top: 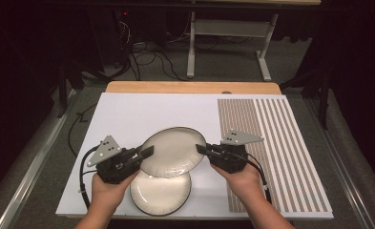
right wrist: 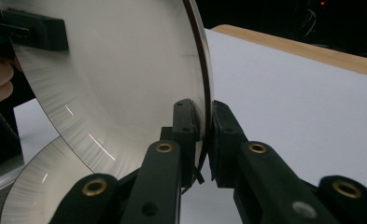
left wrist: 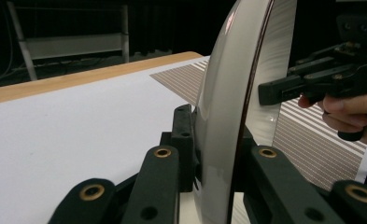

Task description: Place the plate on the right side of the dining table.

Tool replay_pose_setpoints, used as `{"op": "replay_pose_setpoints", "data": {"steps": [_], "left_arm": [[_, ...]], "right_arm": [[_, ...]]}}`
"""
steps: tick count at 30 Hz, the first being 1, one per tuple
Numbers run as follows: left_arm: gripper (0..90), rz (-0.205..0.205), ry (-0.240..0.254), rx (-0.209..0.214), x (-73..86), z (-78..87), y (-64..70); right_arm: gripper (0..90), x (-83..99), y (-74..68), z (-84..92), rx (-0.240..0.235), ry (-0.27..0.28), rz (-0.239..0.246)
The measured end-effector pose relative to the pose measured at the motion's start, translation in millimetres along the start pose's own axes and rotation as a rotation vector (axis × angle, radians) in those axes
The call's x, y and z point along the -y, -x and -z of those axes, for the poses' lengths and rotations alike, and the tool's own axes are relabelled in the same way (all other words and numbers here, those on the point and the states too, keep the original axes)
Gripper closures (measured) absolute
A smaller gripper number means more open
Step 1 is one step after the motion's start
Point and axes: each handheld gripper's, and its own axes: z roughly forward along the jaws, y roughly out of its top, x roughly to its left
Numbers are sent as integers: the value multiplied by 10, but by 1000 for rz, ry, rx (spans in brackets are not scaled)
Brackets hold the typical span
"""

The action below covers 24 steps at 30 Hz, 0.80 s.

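The left gripper (top: 148,152) was clamped tight on the left rim of a shiny plate (top: 173,151), its jaws pinching the thin edge from both faces, as the left gripper view showed with the plate (left wrist: 221,121) standing edge-on between them. The right gripper (top: 200,149) was closed the same way on the opposite rim; in the right gripper view the dark edge of the plate (right wrist: 125,93) ran down between its jaws. Between the two grips the plate was held off the table, tilted, over the middle of the white board (top: 128,114).

Directly beneath and slightly nearer the person lay a second plate (top: 160,193), flat on the board, its far edge hidden under the lifted one. It also showed at the lower left of the right gripper view (right wrist: 36,186), apart from the held plate.

To the right of the right gripper lay a striped mat (top: 276,152), brown and white lines running away from the person; the right hand (top: 240,179) rested over its near left edge. A strip of bare wooden tabletop (top: 190,87) showed past the board's far edge. Beyond it stood a grey metal frame (top: 223,38) on the carpet with loose cables (top: 147,59) beside it, well apart from the work.
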Motion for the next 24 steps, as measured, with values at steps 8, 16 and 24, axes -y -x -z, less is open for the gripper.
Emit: {"op": "replay_pose_setpoints", "data": {"steps": [8, 16, 24], "left_arm": [[792, -10, -37, 26, -64, -267, 128], [790, -30, -66, 48, -183, -540, 271], [789, -47, -114, 76, -265, -874, 423]], "right_arm": [[853, 49, 179, 267, 40, 19, -12], [854, 109, 331, 514, 83, 36, -27], [853, 185, 521, 766, 143, 48, -56]]}}
